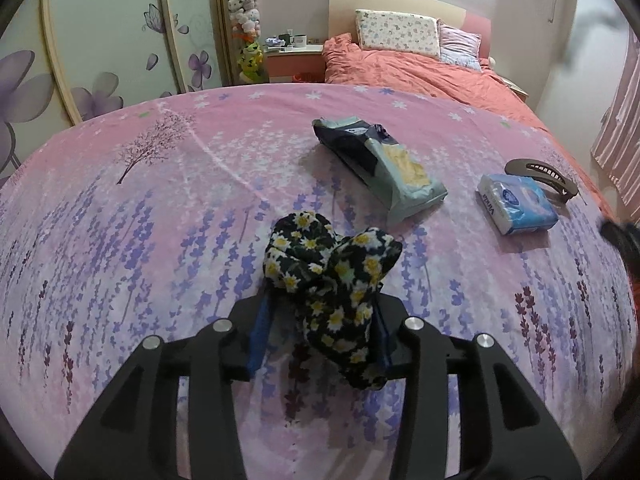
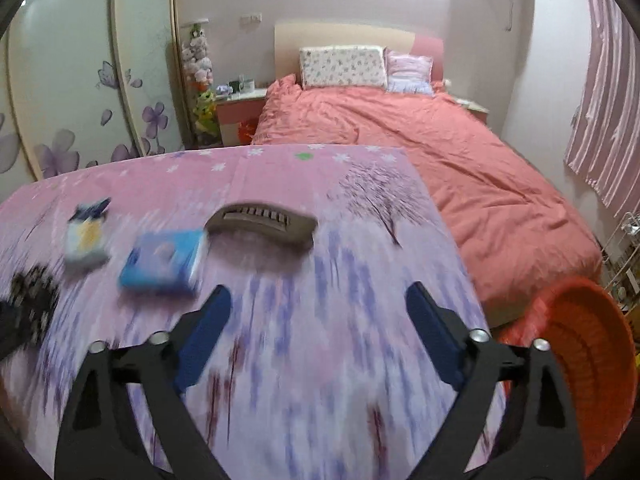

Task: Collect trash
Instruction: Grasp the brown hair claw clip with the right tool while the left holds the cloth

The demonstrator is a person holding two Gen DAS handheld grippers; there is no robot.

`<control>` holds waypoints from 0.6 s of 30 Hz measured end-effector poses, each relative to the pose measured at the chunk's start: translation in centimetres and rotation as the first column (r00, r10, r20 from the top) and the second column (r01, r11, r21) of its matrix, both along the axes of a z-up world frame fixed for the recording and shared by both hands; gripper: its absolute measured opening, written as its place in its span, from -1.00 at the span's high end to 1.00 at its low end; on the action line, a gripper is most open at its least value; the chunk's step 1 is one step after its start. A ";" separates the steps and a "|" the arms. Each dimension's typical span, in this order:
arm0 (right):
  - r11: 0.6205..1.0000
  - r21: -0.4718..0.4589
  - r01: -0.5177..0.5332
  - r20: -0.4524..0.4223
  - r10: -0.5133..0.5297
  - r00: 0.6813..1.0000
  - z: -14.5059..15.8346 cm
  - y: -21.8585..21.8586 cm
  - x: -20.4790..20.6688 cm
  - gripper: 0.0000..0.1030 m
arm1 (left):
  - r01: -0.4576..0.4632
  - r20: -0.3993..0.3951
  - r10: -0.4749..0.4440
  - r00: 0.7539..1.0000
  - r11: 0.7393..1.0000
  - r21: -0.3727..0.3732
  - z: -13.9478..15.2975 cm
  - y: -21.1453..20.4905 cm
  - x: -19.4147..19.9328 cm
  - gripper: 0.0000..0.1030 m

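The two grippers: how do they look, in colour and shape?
Both look alike. The left gripper and the right gripper have matte black angular frames with slot cut-outs, round silver bolt heads at the joints, and flat blue fingers. No cables, markings or sleeves show.

Left claw [image 1: 320, 320] is seen at lower centre of the left wrist view, angled downward, blue pads closed on bunched floral cloth [image 1: 336, 280]. Right claw [image 2: 318, 320] is seen at lower centre, angled downward, jaws spread wide, nothing between them.
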State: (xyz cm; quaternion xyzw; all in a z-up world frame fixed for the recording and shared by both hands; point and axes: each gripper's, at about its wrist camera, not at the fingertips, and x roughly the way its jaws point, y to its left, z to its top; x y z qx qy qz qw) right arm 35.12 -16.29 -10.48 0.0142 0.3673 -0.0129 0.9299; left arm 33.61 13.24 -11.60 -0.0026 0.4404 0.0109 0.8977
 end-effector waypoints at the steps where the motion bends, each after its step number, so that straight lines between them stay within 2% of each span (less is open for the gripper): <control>1: 1.000 0.005 -0.007 -0.019 0.007 1.000 -0.2 0.0 1.4 -0.59 | 0.000 0.000 0.000 1.000 1.000 -0.002 0.0 0.0 0.1 0.17; 5: 0.998 -0.014 -0.061 -0.058 0.060 0.996 -0.9 1.0 4.5 -0.58 | 0.000 0.000 0.000 1.000 1.000 -0.004 0.0 0.1 0.1 0.16; 9: 0.980 -0.130 -0.149 -0.088 0.139 0.986 -1.2 3.2 6.1 -0.55 | 0.000 0.000 0.000 1.000 1.000 -0.006 -0.1 0.0 0.1 0.15; 11: 0.968 -0.166 -0.188 -0.118 0.170 0.978 -1.4 3.8 6.6 -0.26 | 0.000 0.000 0.000 1.000 1.000 -0.005 -0.1 0.0 0.1 0.14; 12: 0.964 -0.174 -0.201 -0.133 0.180 0.975 -1.6 3.9 6.8 -0.19 | -0.001 0.000 0.001 1.000 1.000 -0.004 -0.1 0.0 0.2 0.13; 14: 0.964 -0.165 -0.207 -0.138 0.186 0.973 -1.4 3.8 6.5 0.22 | 0.000 0.000 0.000 1.000 1.000 -0.007 0.0 0.1 0.1 0.13; 16: 0.973 -0.117 -0.199 -0.153 0.180 0.972 -1.3 3.1 5.9 0.41 | 0.001 0.000 -0.001 1.000 1.000 -0.006 0.0 0.1 0.1 0.13; 18: 0.981 -0.067 -0.181 -0.155 0.168 0.973 -1.2 2.6 4.6 0.43 | 0.001 0.000 -0.001 1.000 1.000 -0.006 0.0 0.1 0.1 0.13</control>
